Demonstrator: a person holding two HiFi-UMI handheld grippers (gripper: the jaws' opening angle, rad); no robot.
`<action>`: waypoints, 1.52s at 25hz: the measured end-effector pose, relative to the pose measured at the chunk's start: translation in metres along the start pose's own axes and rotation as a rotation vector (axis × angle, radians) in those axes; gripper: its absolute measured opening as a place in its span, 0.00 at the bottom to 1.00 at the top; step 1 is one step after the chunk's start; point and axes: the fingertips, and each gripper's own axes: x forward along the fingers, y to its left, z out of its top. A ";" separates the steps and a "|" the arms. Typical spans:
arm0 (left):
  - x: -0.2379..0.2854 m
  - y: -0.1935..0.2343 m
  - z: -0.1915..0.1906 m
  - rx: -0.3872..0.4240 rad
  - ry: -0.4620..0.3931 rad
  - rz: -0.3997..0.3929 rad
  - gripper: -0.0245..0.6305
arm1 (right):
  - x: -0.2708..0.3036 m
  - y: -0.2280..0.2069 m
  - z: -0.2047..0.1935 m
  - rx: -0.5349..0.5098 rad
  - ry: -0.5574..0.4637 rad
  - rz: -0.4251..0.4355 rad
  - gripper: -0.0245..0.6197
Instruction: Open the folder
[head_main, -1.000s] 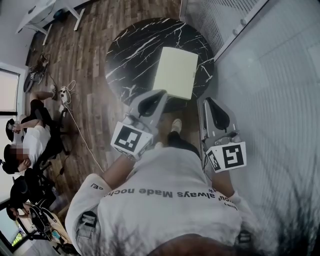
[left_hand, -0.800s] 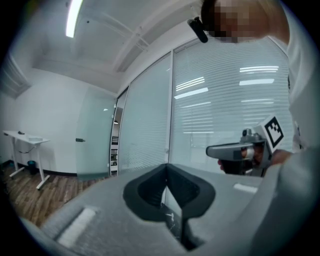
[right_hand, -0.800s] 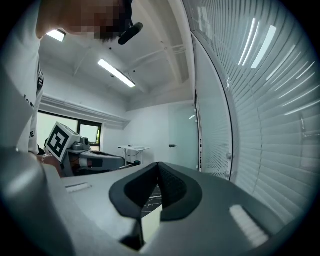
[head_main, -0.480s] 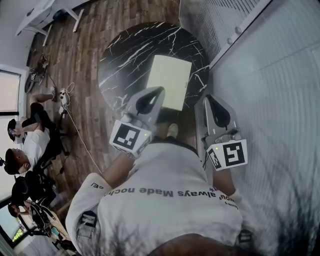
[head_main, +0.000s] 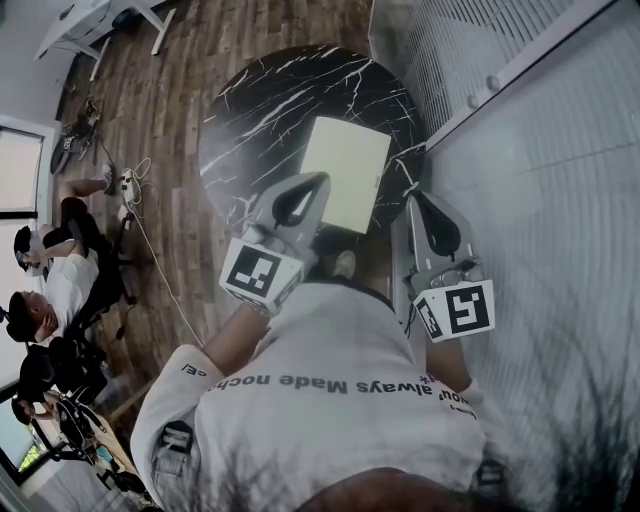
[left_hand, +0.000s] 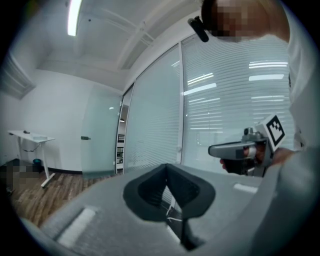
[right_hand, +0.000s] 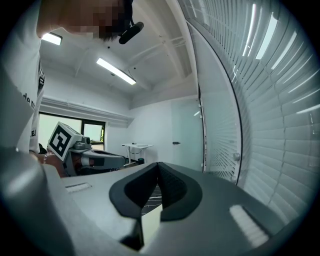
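Note:
A pale yellow-green folder lies closed on the near right part of a round black marble table. My left gripper hovers at the folder's near left corner, its jaws together with nothing between them. My right gripper is held off the table's right edge, just right of the folder, and is also shut and empty. In the left gripper view the jaws meet at the tips and the right gripper shows beside them. The right gripper view shows closed jaws with a strip of the folder below.
A glass wall with blinds runs close along the right. Seated people and chairs are at the left, with a power strip and cable on the wood floor. A white desk stands far left.
The table and folder have come nearer in the head view. Both grippers have travelled forward together, the left tip now reaching the folder's near edge. Both jaws stayed together.

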 end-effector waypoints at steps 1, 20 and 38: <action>0.001 0.006 0.000 -0.002 0.000 0.001 0.04 | 0.005 0.000 0.000 -0.003 0.004 -0.001 0.04; 0.010 0.073 -0.001 -0.008 0.019 -0.080 0.04 | 0.066 0.014 0.004 -0.104 0.061 -0.109 0.04; 0.038 0.099 -0.106 0.004 0.202 -0.087 0.04 | 0.082 -0.009 -0.094 0.030 0.206 -0.102 0.10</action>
